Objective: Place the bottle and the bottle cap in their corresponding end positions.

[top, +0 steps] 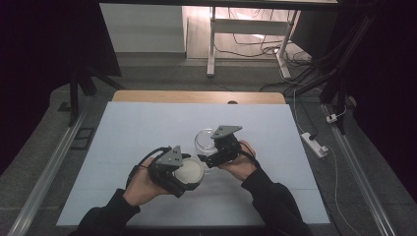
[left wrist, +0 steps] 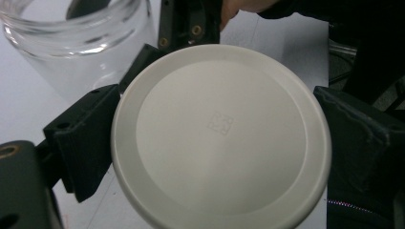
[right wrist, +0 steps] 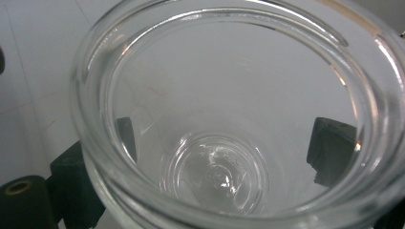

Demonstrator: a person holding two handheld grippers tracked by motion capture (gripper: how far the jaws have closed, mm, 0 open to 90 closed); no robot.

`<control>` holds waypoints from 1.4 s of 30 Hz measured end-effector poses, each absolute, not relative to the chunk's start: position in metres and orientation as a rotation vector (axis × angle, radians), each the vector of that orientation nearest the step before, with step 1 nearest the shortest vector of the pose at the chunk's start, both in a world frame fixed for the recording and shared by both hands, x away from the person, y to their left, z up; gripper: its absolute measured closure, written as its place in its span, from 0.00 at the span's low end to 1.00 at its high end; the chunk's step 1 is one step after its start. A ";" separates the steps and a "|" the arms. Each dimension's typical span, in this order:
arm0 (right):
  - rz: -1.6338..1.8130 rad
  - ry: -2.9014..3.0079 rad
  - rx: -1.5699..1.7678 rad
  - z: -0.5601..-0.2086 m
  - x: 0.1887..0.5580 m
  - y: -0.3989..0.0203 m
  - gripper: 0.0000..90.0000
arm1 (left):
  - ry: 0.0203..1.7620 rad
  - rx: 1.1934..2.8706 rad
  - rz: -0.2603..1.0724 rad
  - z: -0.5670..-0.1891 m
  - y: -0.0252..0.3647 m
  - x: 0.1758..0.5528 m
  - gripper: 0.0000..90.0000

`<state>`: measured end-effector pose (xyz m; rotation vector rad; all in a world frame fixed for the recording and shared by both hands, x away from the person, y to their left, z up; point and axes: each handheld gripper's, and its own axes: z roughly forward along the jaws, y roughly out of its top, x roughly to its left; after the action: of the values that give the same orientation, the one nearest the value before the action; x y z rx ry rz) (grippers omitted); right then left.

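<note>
A round white lid [left wrist: 219, 138] sits flat between the jaws of my left gripper [top: 189, 173], which is shut on its rim; from the high view the lid [top: 189, 169] is low over the white mat. Just to its right my right gripper [top: 206, 147] is shut on a clear glass jar [top: 202, 139]. In the right gripper view I look down into the empty open jar [right wrist: 229, 119], with a black fingertip [right wrist: 329, 148] pressed on each side. The jar [left wrist: 71, 43] stands at upper left in the left gripper view, beside the lid.
A white mat [top: 147, 128] covers the wooden table [top: 196, 96]. Beyond the table stand a white desk frame [top: 246, 39], floor cables and a power strip [top: 314, 143]. Metal rails [top: 54, 162] run along both sides.
</note>
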<state>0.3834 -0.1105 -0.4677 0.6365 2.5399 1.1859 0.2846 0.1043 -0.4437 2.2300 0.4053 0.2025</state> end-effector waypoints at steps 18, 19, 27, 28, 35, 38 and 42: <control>1.157 2.528 0.676 -0.473 0.404 -0.102 0.07 | 0.430 2.235 0.176 -0.474 0.093 0.288 0.09; 1.157 2.527 0.686 -0.473 0.405 -0.102 0.07 | 0.430 2.237 0.175 -0.476 0.093 0.289 0.09; 1.147 2.509 0.710 -0.476 0.415 -0.099 0.07 | 0.444 2.231 0.183 -0.487 0.088 0.293 0.09; 1.147 2.507 0.714 -0.476 0.416 -0.098 0.07 | 0.444 2.234 0.187 -0.488 0.088 0.293 0.09; 1.130 2.499 0.731 -0.480 0.425 -0.092 0.07 | 0.456 2.237 0.190 -0.498 0.083 0.298 0.09; 1.124 2.493 0.743 -0.482 0.430 -0.090 0.07 | 0.458 2.243 0.193 -0.502 0.081 0.301 0.09; 1.119 2.486 0.761 -0.485 0.437 -0.089 0.07 | 0.464 2.247 0.189 -0.508 0.079 0.304 0.09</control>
<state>0.4369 -0.0886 -0.4851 0.7609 2.4861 1.1191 0.3036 0.0786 -0.5075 2.2472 0.4638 0.1889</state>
